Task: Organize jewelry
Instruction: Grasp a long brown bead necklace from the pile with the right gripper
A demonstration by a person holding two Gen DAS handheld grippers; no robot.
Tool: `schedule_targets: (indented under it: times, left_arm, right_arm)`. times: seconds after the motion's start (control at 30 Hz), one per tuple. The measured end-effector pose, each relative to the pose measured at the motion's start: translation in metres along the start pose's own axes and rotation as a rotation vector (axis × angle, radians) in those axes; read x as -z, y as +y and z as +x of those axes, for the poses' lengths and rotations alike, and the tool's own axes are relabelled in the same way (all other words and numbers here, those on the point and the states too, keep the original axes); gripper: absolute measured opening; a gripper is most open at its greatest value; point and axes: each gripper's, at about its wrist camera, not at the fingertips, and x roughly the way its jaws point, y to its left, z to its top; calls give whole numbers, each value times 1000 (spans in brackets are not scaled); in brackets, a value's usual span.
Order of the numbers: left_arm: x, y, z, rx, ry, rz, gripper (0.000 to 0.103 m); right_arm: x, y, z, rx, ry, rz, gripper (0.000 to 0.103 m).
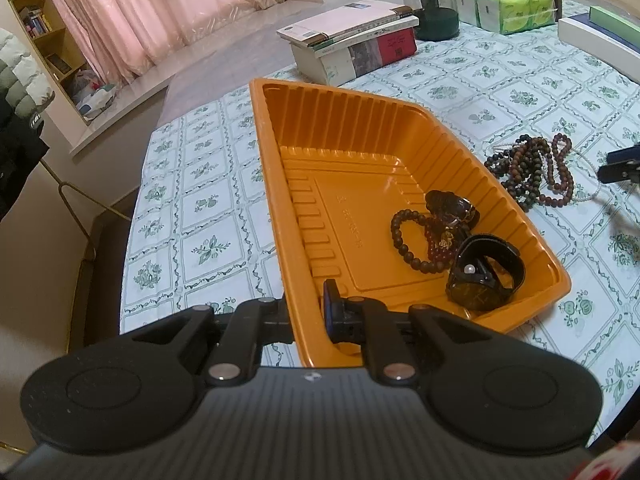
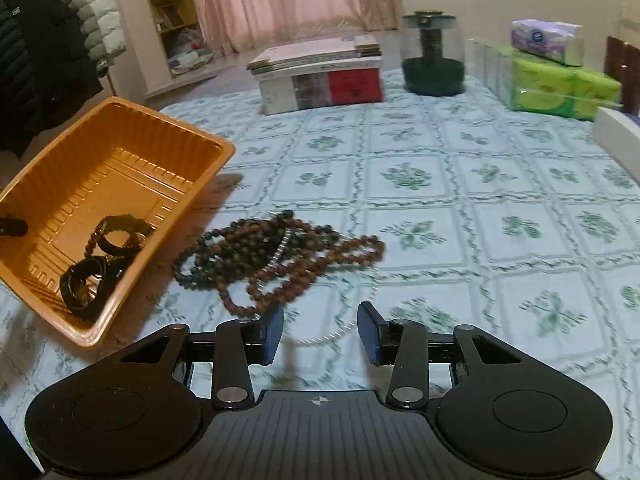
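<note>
L gripper (image 1: 306,312) was pinched shut on the near wall of the orange tray (image 1: 280,184), steadying it w/ bracelets already inside, while R gripper (image 2: 319,332), fingers part-open and empty, hovered near the bead pile (image 2: 276,256) on the tablecloth beside the tray, so next move probably called for closing on a strand.

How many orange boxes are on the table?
1. The orange box sits on the table beside the pile of bead necklaces, with the left gripper clamped on its near wall. Bracelets lie inside it.
</note>
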Motion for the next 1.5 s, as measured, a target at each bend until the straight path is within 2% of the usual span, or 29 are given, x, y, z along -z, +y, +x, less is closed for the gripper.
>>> schedule_targets:
  times: [0.2,0.33,0.53,0.6,0.77,0.83,1.1,1.27,1.33,1.37,1.4,1.43,1.5]
  left_arm:
    - [7,8,-2,1,7,-19,12]
    - [12,11,-5,-11,12,-30,12]
    - [14,11,-5,-12,12,-31,12]
    - [14,11,-5,-11,11,-29,12]
    - [14,11,-5,-12,11,-27,12]
    - [13,12,-4,-13,12,-28,12]
    - [12,11,-5,-17,4,-21,12]
    - [12,11,-6,-17,5,-21,11]
    - [12,11,-6,-17,5,-22,11]
    - [12,11,-6,-17,6,-23,11]
    - [12,11,-6,-17,7,-24,11]
    - [12,11,-6,-16,7,-26,12]
    - [12,12,-6,-16,8,-29,12]
  right_arm:
    - [-10,14,23,-29,21,-17,42]
    - [-17,18,38,-11,41,8,40]
    - [-23,16,58,43,63,76,23]
    - [-22,16,58,55,57,59,18]
    - [-21,12,51,60,52,40,15]
    - [-20,8,44,57,45,39,0]
    - [-17,-12,14,116,7,54,0]
    - [-20,-19,16,79,-7,108,1]
    - [-23,-19,21,66,-4,128,7]
    - [-24,-18,25,61,0,132,22]
    - [-25,-17,29,58,1,136,40]
    - [-27,-16,32,55,2,142,45]
    - [-29,-14,41,45,11,143,45]
